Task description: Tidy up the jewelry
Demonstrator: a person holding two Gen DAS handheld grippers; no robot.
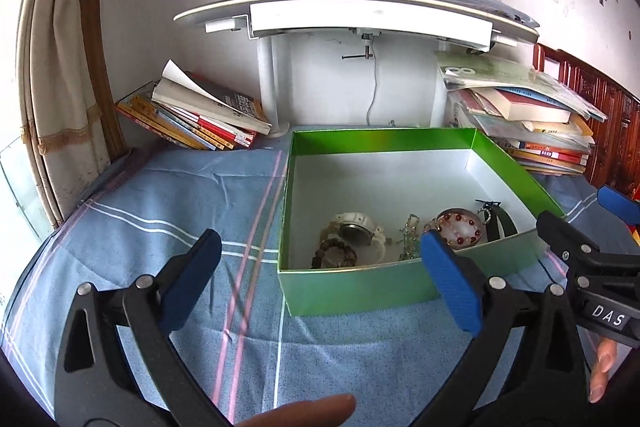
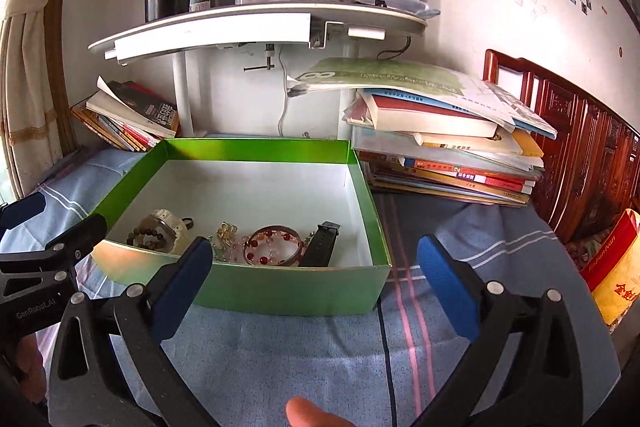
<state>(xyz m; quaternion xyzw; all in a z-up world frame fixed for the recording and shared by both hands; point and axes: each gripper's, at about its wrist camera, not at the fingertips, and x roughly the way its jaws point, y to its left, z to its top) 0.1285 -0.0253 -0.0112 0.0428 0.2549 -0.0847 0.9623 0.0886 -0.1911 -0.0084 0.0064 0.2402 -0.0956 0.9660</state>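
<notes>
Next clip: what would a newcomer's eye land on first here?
The bright green box in the middle of the blue striped cloth, with jewelry bunched along its near wall: a white watch, a brown bead bracelet and a red bead bracelet. Next, the open left tool and right tool, both empty, short of the box.

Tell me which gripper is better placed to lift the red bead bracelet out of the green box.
Right, probably. The right gripper is open, with the bracelet between its fingers; the left gripper sits left of it.
</notes>
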